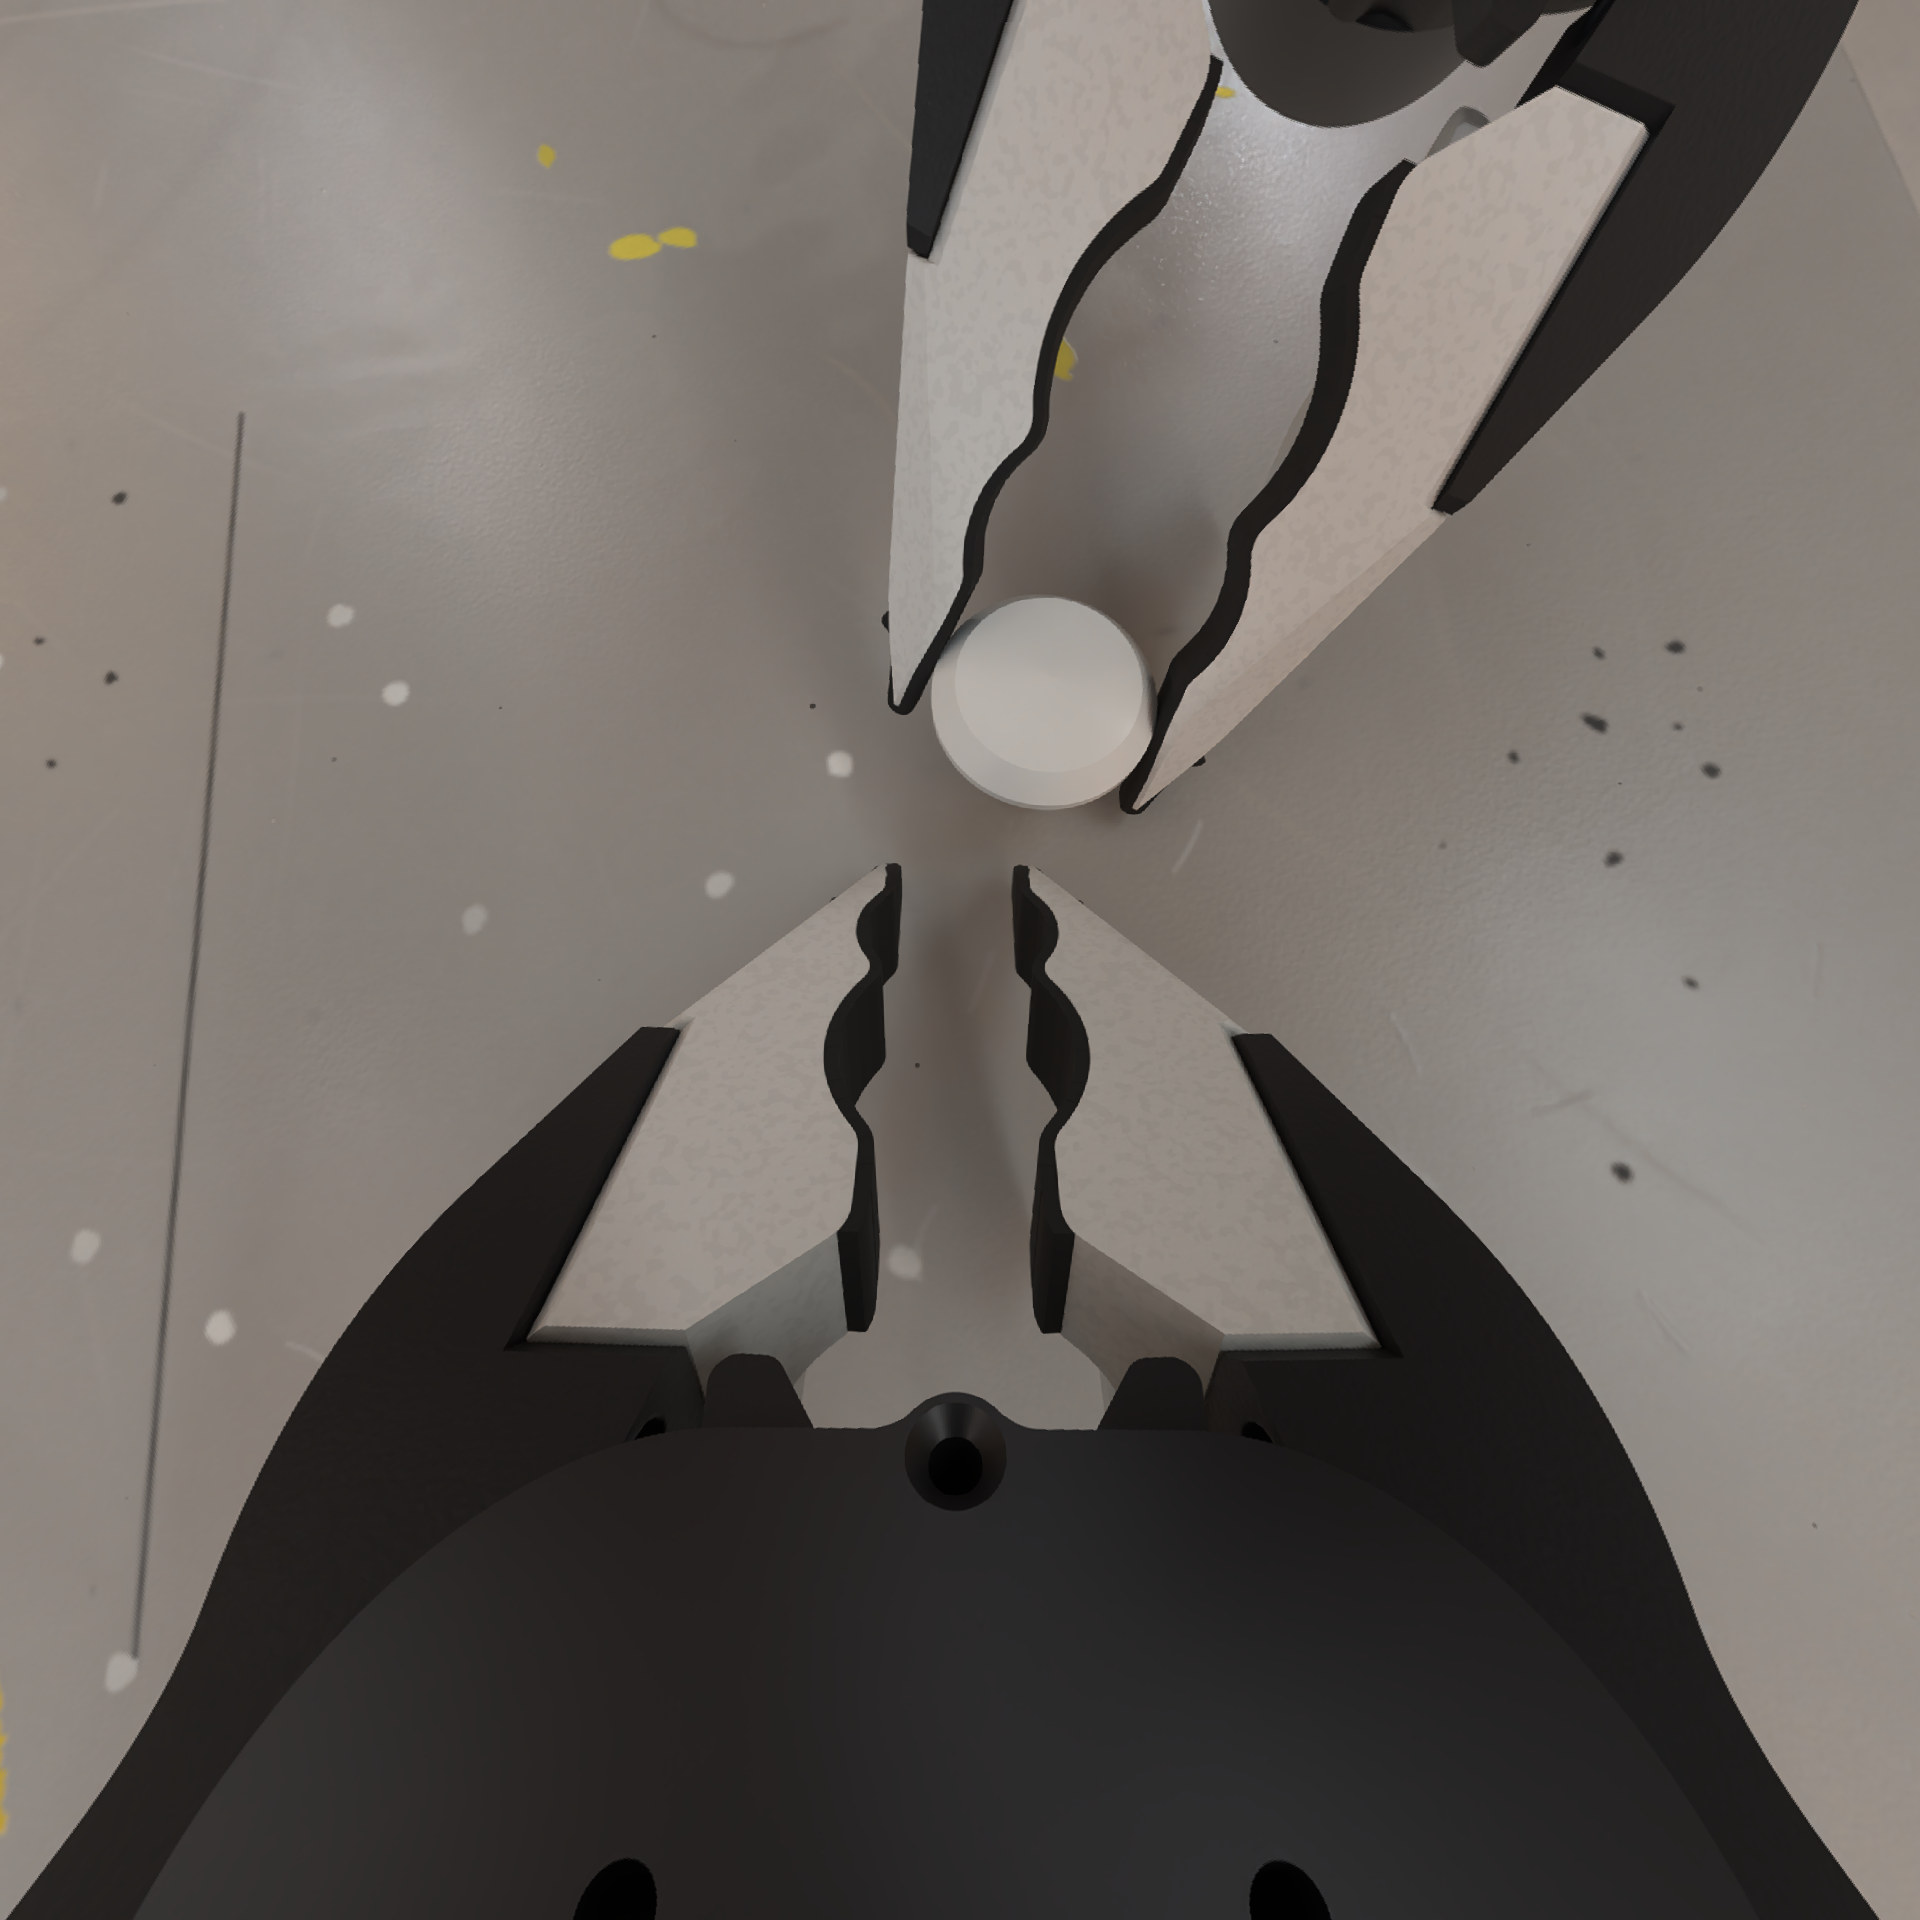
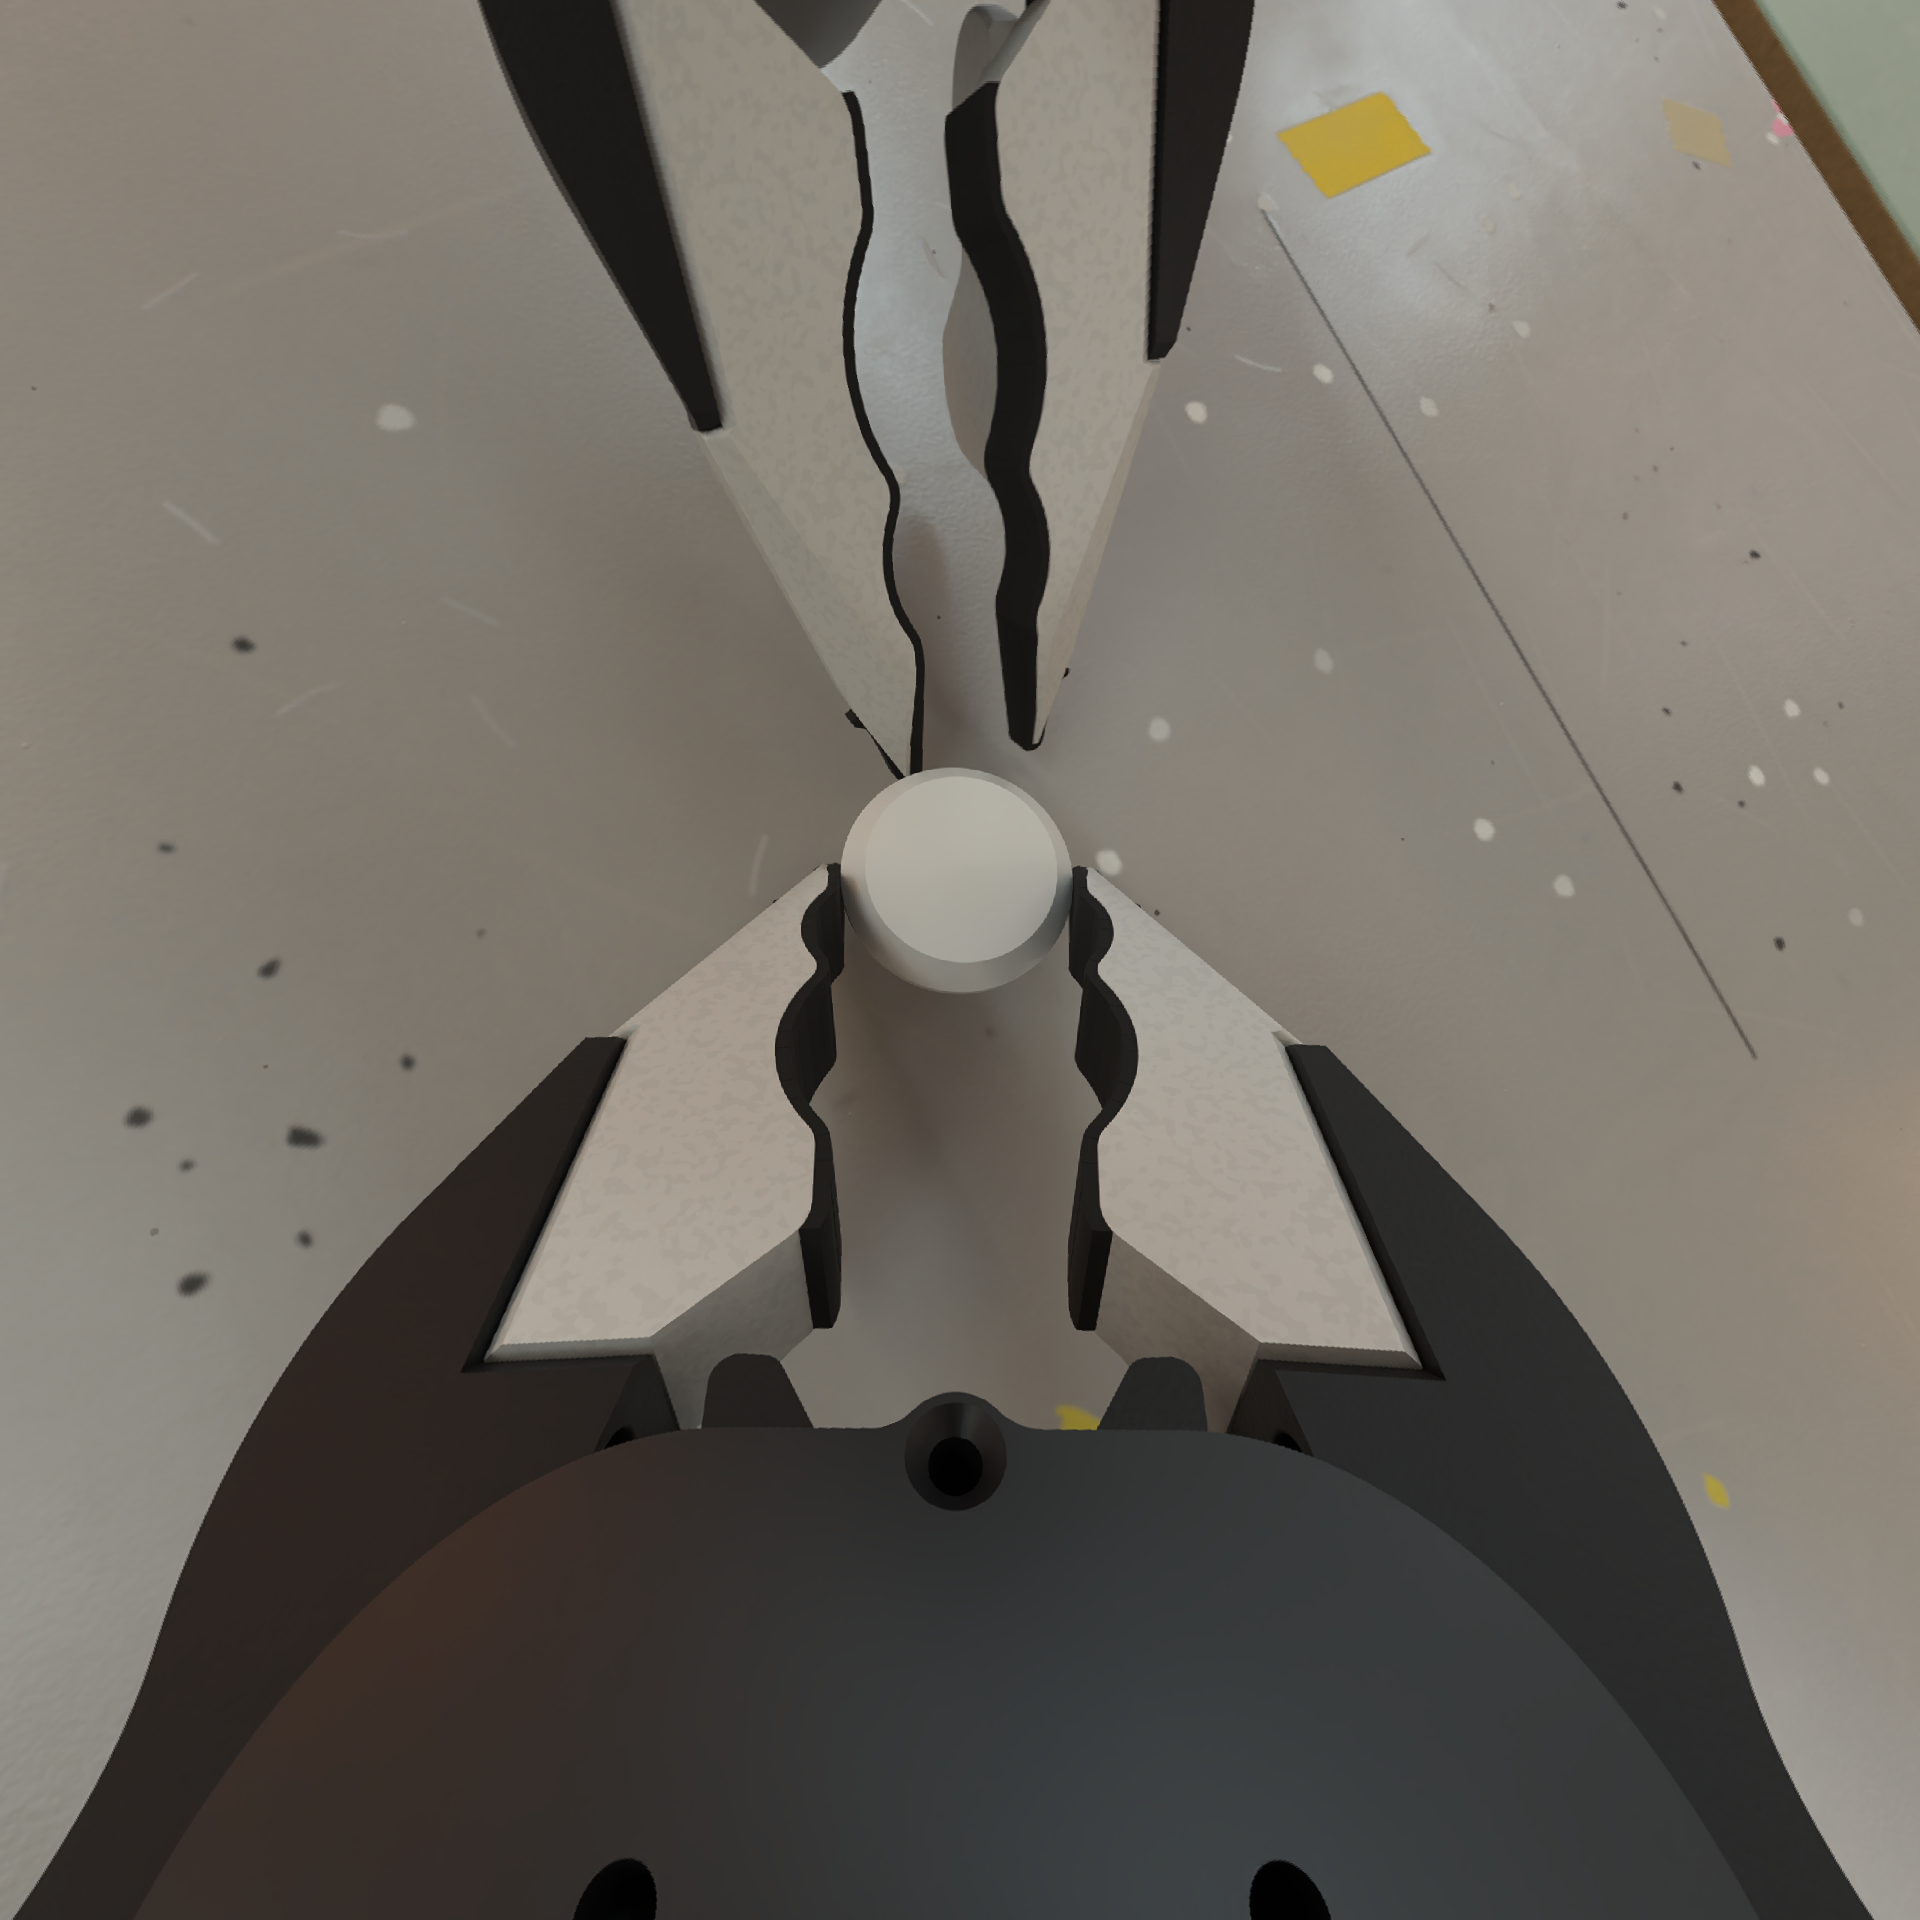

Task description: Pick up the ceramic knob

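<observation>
Ceramic knob: white, round, resting on the paint-flecked grey tabletop. Right gripper: fingertips bracket the knob on both sides, apparently touching, so the grasp looks made or nearly so. Left gripper: just beside the knob, narrowly parted, holding nothing. Lift apparently not yet done; whether the knob has left the surface cannot be told.

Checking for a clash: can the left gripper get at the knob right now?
Probably not cleanly. The right gripper already has its fingertips on both sides of the knob. The left gripper faces it from the opposite side, just short of it, jaws set narrower than the knob.
</observation>
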Available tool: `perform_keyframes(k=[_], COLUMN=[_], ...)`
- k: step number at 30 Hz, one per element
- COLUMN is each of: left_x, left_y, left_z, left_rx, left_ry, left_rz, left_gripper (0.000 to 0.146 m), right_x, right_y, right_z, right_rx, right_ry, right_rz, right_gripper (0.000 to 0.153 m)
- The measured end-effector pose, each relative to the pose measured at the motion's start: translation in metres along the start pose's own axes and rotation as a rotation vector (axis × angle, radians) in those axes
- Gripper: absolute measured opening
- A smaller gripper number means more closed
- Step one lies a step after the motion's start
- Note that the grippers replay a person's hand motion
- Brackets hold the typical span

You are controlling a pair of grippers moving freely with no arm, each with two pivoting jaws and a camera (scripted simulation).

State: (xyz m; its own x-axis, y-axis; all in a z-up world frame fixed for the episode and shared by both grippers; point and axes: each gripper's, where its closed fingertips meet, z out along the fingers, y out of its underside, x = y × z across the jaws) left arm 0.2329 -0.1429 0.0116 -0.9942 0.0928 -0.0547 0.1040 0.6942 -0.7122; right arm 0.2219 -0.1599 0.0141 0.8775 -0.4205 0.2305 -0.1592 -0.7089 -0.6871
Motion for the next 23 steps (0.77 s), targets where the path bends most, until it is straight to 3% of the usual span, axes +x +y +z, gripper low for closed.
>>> perform_keyframes(k=[12,18,23], left_x=[-0.003,-0.005,0.0], left_y=[-0.003,-0.005,-0.009], left_z=[0.0,-0.002,-0.003], left_rx=[0.017,0.034,0.055], left_ry=[-0.036,-0.013,0.062], left_rz=[0.0,-0.024,-0.039], left_gripper=[0.019,0.028,0.022], right_x=[0.005,0.003,0.003], right_y=[-0.005,-0.008,-0.013], right_z=[-0.001,-0.005,-0.01], right_rx=[-0.011,-0.021,-0.015], right_ry=[0.093,0.137,0.174], right_rz=[-0.096,-0.183,-0.256], right_gripper=[0.043,0.043,0.043])
